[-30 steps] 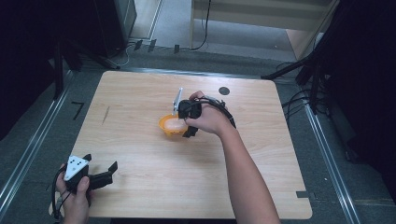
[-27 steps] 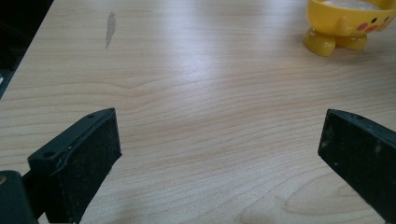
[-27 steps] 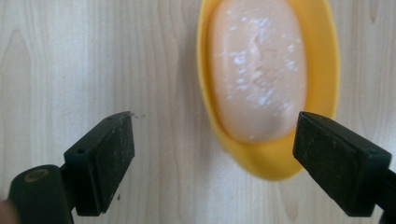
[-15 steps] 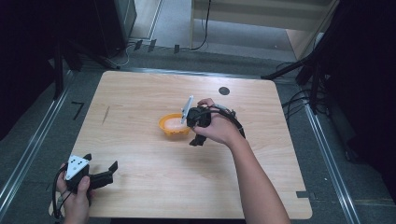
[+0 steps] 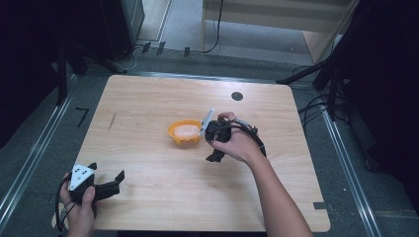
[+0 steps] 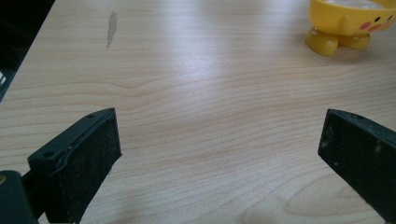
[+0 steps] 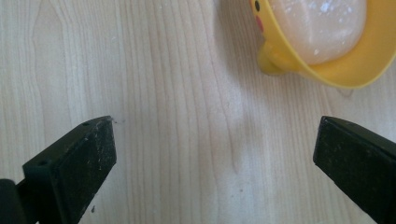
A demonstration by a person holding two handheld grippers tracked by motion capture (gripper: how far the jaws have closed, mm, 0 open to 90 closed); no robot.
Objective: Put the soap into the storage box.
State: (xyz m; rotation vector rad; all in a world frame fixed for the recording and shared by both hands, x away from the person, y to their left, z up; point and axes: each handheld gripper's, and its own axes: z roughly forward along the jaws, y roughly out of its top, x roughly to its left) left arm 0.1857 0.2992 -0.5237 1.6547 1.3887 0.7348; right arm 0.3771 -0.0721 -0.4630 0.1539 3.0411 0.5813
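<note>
One yellow bowl (image 5: 185, 133) stands near the middle of the bench (image 5: 148, 108), on stubby feet, with a pale lump (image 7: 320, 25) inside it. Its outer wall carries a painted face with pink cheeks; no writing can be read anywhere. The right hand-held gripper (image 5: 217, 148), one of two, hovers just beside the bowl's right side, jaws spread wide with only bare wood between them. The left hand-held gripper (image 5: 106, 185) sits at the bench's near left corner, well apart from the bowl, likewise released and empty. One dark round mark (image 5: 237, 96) lies near the far edge.
</note>
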